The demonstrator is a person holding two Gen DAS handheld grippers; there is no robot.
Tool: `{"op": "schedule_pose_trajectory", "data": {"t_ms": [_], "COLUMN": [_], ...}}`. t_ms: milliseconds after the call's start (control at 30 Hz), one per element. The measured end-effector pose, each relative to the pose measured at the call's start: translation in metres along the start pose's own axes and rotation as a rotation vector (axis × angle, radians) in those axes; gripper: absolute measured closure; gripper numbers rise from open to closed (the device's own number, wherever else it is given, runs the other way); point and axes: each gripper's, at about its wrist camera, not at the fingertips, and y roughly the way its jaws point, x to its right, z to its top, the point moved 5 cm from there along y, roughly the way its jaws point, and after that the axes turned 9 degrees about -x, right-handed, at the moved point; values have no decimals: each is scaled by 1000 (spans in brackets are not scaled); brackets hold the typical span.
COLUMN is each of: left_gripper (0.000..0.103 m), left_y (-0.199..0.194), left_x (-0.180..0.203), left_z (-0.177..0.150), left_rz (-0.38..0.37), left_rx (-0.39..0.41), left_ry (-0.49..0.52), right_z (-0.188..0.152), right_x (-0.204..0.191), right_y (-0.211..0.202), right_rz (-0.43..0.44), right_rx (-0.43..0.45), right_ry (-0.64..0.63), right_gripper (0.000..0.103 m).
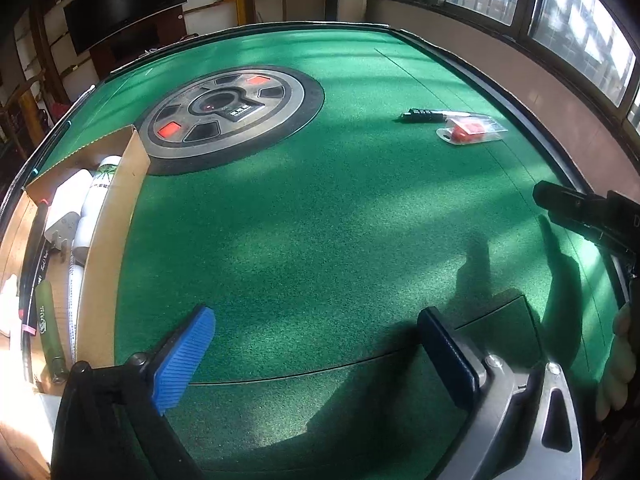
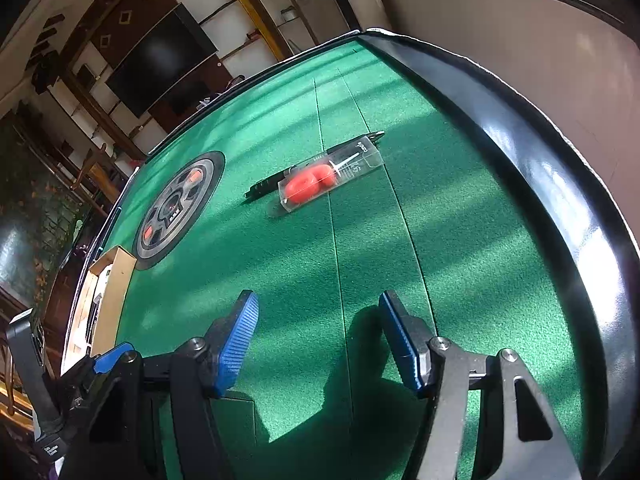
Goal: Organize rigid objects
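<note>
A clear plastic packet with red pieces inside (image 1: 471,130) (image 2: 324,184) lies on the green felt table (image 1: 320,220) at the far right. A black pen (image 1: 424,115) (image 2: 272,185) lies right behind it. My left gripper (image 1: 316,344) stands wide open over bare felt, nothing between its blue pads. My right gripper (image 2: 318,336) is open too, low over the felt, with the packet well ahead of it. A cardboard box (image 1: 116,208) (image 2: 116,276) at the left holds a white bottle, a white plug, pens and a green tube.
A round black-and-grey hub (image 1: 232,116) (image 2: 176,208) with red buttons sits in the table's middle. A raised black rim (image 2: 560,184) runs along the right edge. The other gripper's black body (image 1: 588,216) and a hand show at the left wrist view's right edge.
</note>
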Motion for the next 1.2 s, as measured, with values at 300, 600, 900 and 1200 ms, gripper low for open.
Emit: {"op": "schedule_pose_trajectory", "data": {"t_ms": [300, 600, 900, 1200], "left_gripper": [1, 1, 1, 1], "left_y": [0, 0, 0, 0], "left_x": [-1, -1, -1, -1], "left_z": [1, 1, 1, 0], "left_rz": [-1, -2, -2, -1], "left_rx": [1, 1, 1, 1], "left_ry": [-3, -3, -3, -3], "right_z": [7, 50, 113, 153], "right_x": [-8, 7, 34, 21], "right_y": [6, 6, 21, 77], "right_rz": [-19, -56, -151, -303], "right_rx": [-23, -27, -10, -100], "right_ry": [-6, 65, 144, 89], "right_gripper": [41, 37, 37, 35]}}
